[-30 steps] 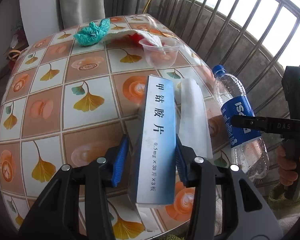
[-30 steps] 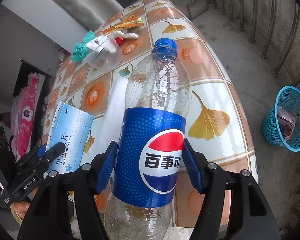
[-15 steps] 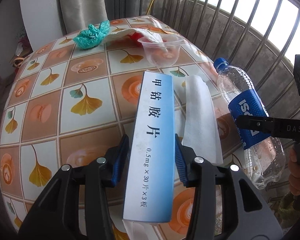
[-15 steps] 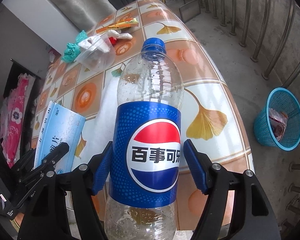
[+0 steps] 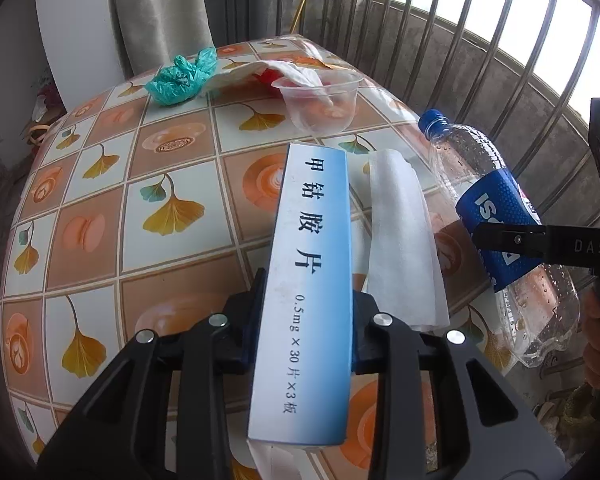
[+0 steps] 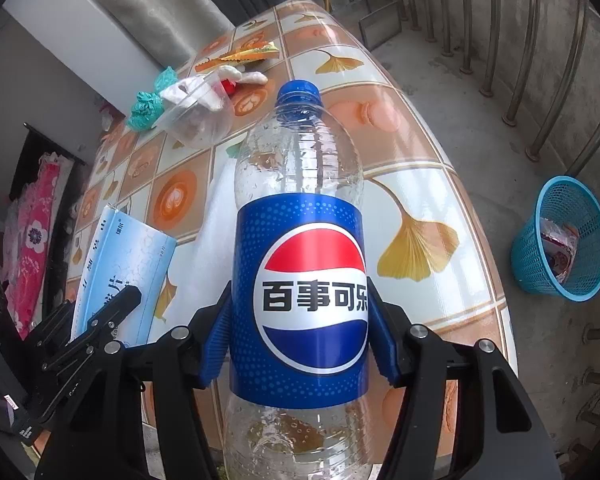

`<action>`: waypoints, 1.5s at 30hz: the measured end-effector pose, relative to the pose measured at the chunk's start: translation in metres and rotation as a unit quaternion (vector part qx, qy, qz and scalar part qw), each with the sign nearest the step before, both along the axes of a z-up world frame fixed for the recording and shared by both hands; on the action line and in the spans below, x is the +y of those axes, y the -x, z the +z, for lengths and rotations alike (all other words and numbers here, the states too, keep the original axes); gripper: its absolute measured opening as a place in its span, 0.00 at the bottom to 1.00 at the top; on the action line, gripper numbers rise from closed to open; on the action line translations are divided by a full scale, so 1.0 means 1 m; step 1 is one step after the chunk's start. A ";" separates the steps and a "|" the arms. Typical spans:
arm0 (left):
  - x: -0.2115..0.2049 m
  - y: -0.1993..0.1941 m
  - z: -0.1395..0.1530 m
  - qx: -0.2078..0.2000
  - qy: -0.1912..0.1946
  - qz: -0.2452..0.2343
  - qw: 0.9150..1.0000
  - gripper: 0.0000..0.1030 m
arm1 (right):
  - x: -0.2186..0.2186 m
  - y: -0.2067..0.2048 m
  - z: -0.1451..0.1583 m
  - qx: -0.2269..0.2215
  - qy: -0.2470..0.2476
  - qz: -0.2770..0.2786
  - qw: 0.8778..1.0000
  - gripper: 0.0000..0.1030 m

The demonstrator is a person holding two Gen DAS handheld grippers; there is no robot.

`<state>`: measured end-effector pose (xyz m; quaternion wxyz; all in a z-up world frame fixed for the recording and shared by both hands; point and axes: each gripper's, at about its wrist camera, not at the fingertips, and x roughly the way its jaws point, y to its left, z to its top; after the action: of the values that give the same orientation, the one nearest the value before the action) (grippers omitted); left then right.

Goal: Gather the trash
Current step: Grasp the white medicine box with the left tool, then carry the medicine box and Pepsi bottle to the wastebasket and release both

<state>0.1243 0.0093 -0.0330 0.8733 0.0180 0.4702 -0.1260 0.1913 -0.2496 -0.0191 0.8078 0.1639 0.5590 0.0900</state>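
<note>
A long blue and white medicine box [image 5: 312, 240] lies lengthwise between the pads of my left gripper [image 5: 305, 320]. Its jaws are closing, and both blue pads press on the box's sides. The box shows again in the right wrist view as the medicine box [image 6: 116, 264], near the table's front left. An empty Pepsi bottle [image 6: 300, 168] with a blue cap is held by its label in my right gripper [image 6: 300, 336]. Those jaws are closing too, with the pads against the label. In the left wrist view the bottle [image 5: 496, 216] hangs at the table's right edge.
A folded white tissue [image 5: 400, 240] lies beside the box on the tiled table [image 5: 100, 184]. Further back are a clear plastic cup [image 5: 320, 100] with tissue in it, a teal bag [image 5: 180, 80] and wrappers. A blue mesh basket [image 6: 560, 240] stands on the floor, right, by the railing.
Both grippers' pads have closed in: the gaps beside the box and beside the bottle label are gone. The hands have hardly shifted.
</note>
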 end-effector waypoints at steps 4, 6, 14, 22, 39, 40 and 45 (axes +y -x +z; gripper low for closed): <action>0.001 0.002 0.002 -0.006 0.002 -0.002 1.000 0.29 | -0.003 0.001 0.002 -0.001 -0.005 -0.003 1.000 0.56; 0.002 0.003 0.004 -0.009 0.005 -0.002 1.000 0.29 | -0.004 0.002 0.002 -0.002 -0.008 -0.004 1.000 0.56; 0.007 0.009 0.017 -0.023 0.016 0.001 1.000 0.29 | -0.009 0.008 0.009 -0.012 -0.024 -0.006 1.000 0.55; 0.001 0.020 0.045 -0.052 0.033 -0.010 0.998 0.29 | -0.025 0.023 0.027 -0.038 -0.042 -0.017 0.998 0.55; -0.178 -0.005 0.080 -0.016 0.104 -0.231 0.967 0.29 | -0.204 0.127 0.041 -0.078 -0.100 -0.245 0.961 0.55; -0.197 -0.008 0.075 0.000 0.108 -0.246 0.963 0.29 | -0.218 0.135 0.034 -0.073 -0.110 -0.265 0.955 0.55; -0.292 -0.027 0.044 0.068 0.090 -0.301 0.947 0.29 | -0.282 0.167 -0.016 -0.032 -0.167 -0.357 0.919 0.55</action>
<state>0.1516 -0.2827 0.0110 0.7587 0.0720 0.4877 -0.4259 0.0247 -0.5313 -0.0349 0.7646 0.4819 0.4143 -0.1073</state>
